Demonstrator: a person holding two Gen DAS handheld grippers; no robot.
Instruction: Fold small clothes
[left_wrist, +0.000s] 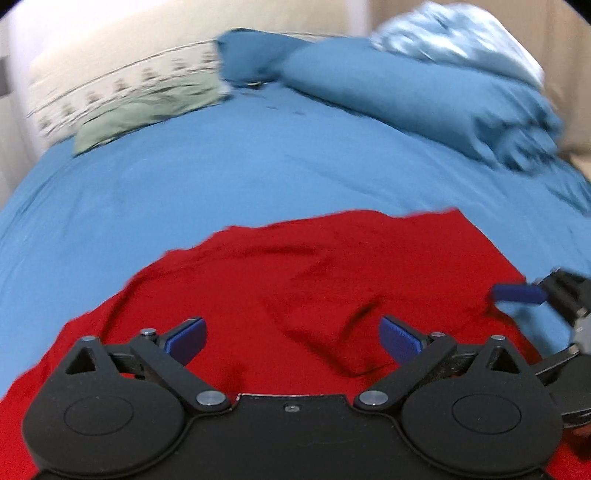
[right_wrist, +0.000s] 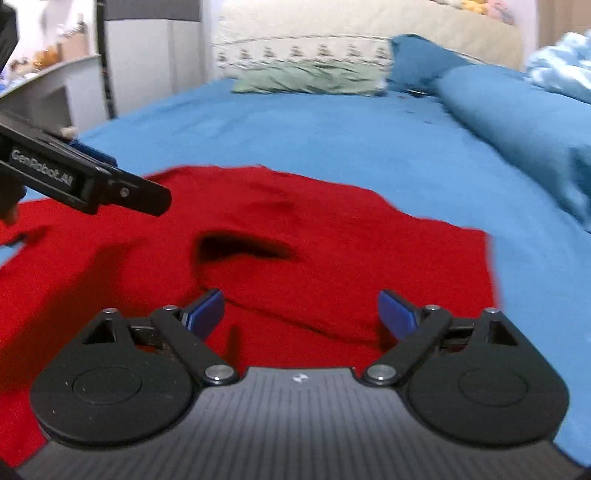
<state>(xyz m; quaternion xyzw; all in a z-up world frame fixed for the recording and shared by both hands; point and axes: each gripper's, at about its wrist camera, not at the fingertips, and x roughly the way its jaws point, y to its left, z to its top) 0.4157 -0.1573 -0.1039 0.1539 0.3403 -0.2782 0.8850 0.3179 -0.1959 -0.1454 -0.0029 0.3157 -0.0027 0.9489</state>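
The red garment (right_wrist: 332, 240) on the bed (right_wrist: 332, 140) looks soft, light; pinch its 3 o'clock edge. Both the left hand-held gripper (left_wrist: 291, 338) and the right hand-held gripper (right_wrist: 301, 312) gape empty.

We read one text only: "GenRobot.AI" in pale letters on the black side of the left gripper (right_wrist: 94, 162), seen in the right wrist view. The right gripper (right_wrist: 300, 314) body carries a small white logo mark near its front edge, no letters we can read.
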